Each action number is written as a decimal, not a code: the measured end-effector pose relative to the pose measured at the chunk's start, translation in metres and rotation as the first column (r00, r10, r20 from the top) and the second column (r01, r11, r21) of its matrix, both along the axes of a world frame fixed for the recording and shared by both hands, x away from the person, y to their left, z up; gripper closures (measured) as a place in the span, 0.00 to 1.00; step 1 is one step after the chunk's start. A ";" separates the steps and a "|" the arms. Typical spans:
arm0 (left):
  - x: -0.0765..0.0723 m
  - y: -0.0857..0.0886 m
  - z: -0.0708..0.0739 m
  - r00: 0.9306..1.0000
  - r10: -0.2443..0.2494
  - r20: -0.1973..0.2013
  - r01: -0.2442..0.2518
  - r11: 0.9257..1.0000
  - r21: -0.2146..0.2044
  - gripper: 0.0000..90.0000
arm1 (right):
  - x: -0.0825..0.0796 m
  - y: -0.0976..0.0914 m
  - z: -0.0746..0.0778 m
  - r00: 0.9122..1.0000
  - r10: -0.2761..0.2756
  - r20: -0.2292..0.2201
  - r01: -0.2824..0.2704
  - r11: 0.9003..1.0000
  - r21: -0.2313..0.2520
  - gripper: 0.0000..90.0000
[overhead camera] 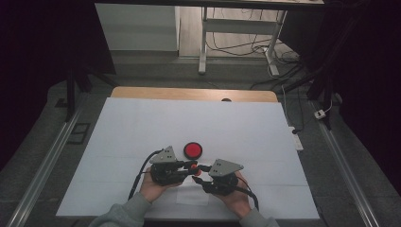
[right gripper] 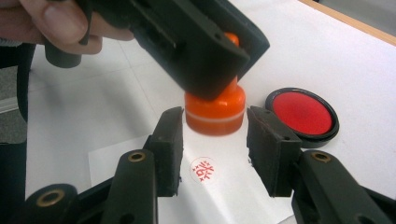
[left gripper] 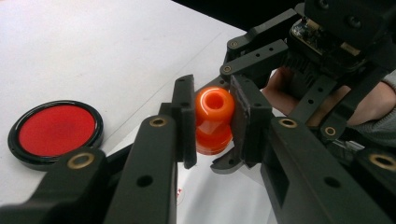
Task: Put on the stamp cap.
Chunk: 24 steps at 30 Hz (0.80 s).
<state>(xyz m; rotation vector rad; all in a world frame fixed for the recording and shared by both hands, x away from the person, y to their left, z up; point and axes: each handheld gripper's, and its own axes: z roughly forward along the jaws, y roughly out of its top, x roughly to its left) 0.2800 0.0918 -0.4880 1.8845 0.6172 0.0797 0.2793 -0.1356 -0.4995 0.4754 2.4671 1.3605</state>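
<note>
Table (overhead camera: 142, 123): a wide white surface lay under both my hands, with a strip of bare wood along its far edge.

Paper slip (right gripper: 140, 163): a small white sheet lay flat on the table right below my jaws. In the right gripper view it carried a round red stamped mark (right gripper: 202, 170), crisp and small, just in front of the stamp's base.

Left gripper (left gripper: 214, 122): I held it in my left hand, its grey three-cornered plate on top in the high view (overhead camera: 185, 166). Its jaws were clamped on the upper knob of the orange stamp, one pad on each side — a firm hold, no gap on either pad.

Right gripper (right gripper: 214, 148): it sat in my right hand, close against the left one in the high view (overhead camera: 204, 169). Its jaws stood parted on either side of the stamp's wide base, with clear space between each pad and the plastic — they gripped nothing.

Ink pad (overhead camera: 193, 150): a round red pad in a black rim rested on the table just beyond my grippers, apart from the paper slip.

Orange stamp (right gripper: 215, 112): it hung upright in my left jaws, its wide base lifted just above the paper slip and near the red mark.
</note>
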 end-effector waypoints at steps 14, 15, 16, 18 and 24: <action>0.003 0.008 0.006 1.000 0.012 0.003 -0.012 1.000 -0.013 0.81 | 0.005 -0.026 0.000 0.997 -0.071 0.000 0.071 0.997 0.006 0.53; 0.004 0.009 0.006 1.000 0.011 0.002 -0.011 1.000 -0.014 0.81 | 0.006 -0.031 0.000 0.997 -0.081 0.000 0.081 0.997 0.009 0.52; 0.004 0.010 0.006 1.000 0.009 -0.001 -0.009 1.000 -0.016 0.81 | 0.006 -0.036 0.000 0.996 -0.094 0.000 0.094 0.996 0.011 0.52; 0.005 0.011 0.006 1.000 0.004 -0.002 -0.004 1.000 -0.023 0.81 | 0.008 -0.046 0.000 0.993 -0.114 -0.003 0.114 0.993 0.006 0.51; 0.007 0.011 0.008 1.000 -0.026 -0.004 0.026 0.999 -0.034 0.81 | 0.008 -0.068 0.000 0.986 -0.166 -0.006 0.166 0.986 0.011 0.50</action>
